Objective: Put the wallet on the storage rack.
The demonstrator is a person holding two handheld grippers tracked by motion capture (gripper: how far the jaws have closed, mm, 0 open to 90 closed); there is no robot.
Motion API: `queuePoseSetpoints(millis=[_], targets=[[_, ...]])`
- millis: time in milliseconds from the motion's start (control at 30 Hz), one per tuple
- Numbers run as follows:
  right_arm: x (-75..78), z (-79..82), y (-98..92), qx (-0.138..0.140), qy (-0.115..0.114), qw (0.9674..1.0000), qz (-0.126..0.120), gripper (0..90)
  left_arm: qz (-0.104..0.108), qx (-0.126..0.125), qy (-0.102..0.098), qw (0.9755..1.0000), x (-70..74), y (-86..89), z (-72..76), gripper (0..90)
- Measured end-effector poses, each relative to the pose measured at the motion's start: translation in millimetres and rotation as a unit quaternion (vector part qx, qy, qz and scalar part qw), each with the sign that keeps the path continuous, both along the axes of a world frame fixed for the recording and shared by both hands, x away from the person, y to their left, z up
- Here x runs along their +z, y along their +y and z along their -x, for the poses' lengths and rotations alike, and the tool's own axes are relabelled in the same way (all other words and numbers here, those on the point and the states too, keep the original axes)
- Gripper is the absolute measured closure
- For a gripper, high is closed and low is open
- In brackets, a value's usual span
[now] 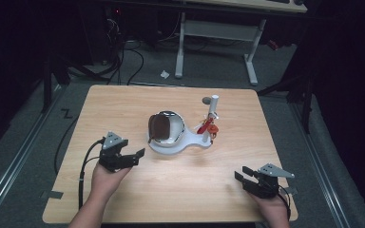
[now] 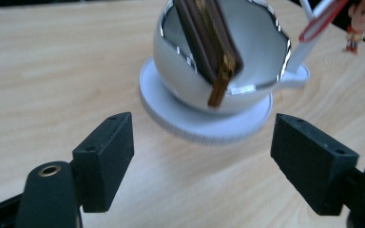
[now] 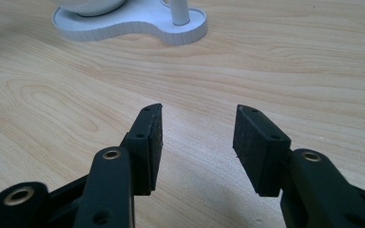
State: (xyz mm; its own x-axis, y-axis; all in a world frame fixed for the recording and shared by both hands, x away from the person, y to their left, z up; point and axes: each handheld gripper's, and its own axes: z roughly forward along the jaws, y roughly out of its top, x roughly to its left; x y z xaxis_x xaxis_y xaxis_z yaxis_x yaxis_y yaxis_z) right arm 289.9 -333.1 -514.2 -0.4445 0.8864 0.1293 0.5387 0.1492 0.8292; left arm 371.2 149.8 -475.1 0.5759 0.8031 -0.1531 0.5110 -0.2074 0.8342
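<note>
A white stand (image 1: 192,142) sits mid-table. Its chrome-rimmed white bowl (image 1: 175,127) is tipped toward my left side and holds a flat brown wallet-like thing (image 1: 160,127) on edge. A white post (image 1: 213,108) rises from the stand's right end, with a red keychain (image 1: 208,127) hanging on it. My left gripper (image 1: 135,158) is open, left of the stand and pointing at it. In the left gripper view the bowl (image 2: 259,42) and the brown thing (image 2: 209,42) lie just beyond the wide, empty gripper (image 2: 202,121). My right gripper (image 1: 243,173) is open near the front right, and it (image 3: 198,108) holds nothing; the stand base (image 3: 138,26) lies farther off.
The wooden table (image 1: 171,190) ends close behind both hands. A small grey disc (image 1: 206,100) lies behind the post. A toy figure (image 2: 361,19) hangs by the post. A white desk frame (image 1: 216,33) and cables (image 1: 123,61) stand on the floor beyond the far edge.
</note>
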Motion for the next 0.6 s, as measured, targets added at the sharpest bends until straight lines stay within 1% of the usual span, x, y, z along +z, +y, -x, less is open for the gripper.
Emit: queuePoseSetpoints(millis=[100, 133, 167, 300, 367, 433, 467, 500, 533, 567, 600], targets=[[1.0, 1.1, -0.1, -0.004, -0.003, 1.0, -0.003, 54.2, -0.009, -0.002, 0.009, 0.9999, -14.5, 4.4, 7.6, 23.3], [0.7, 0.9, -0.2, -0.003, -0.004, 1.0, -0.002, 54.2, -0.016, -0.004, 0.013, 0.9998, -19.0, 6.8, 10.5, 23.2], [0.1, 0.6, -0.4, -0.002, -0.005, 1.0, 0.0, 54.2, -0.022, -0.006, 0.016, 0.9996, -22.5, 9.8, 13.8, 23.2], [-2.5, 0.6, -1.8, -0.009, -0.009, 0.9999, 0.004, 54.1, -0.031, -0.007, 0.021, 0.9993, -32.5, 24.0, 31.6, 23.1], [-3.8, 1.2, -1.6, -0.015, -0.009, 0.9998, 0.007, 53.8, -0.022, -0.005, 0.019, 0.9996, -37.5, 31.2, 43.2, 23.1], [-4.8, 2.3, -1.0, -0.018, -0.009, 0.9997, 0.013, 53.7, 0.002, -0.002, 0.01, 0.9999, -45.6, 40.1, 59.5, 24.9], [-5.2, 3.0, -0.7, -0.019, -0.008, 0.9997, 0.015, 53.7, 0.014, 0.001, 0.015, 0.9998, -51.8, 45.2, 68.3, 26.3], [-5.7, 4.0, -0.3, -0.022, -0.008, 0.9995, 0.022, 53.7, 0.016, -0.006, 0.029, 0.9994, -52.1, 46.9, 69.2, 28.9], [-5.9, 4.6, 0.1, -0.024, -0.008, 0.9994, 0.025, 53.5, 0.018, -0.017, 0.029, 0.9993, -49.2, 48.6, 69.6, 26.6], [-6.0, 5.1, 0.5, -0.027, -0.009, 0.9992, 0.029, 53.3, 0.02, -0.018, 0.019, 0.9995, -48.4, 49.3, 70.2, 25.7], [-6.1, 5.4, 1.0, -0.03, -0.009, 0.999, 0.03, 53.2, 0.013, -0.022, 0.019, 0.9995, -49.4, 50.0, 68.0, 26.5]])
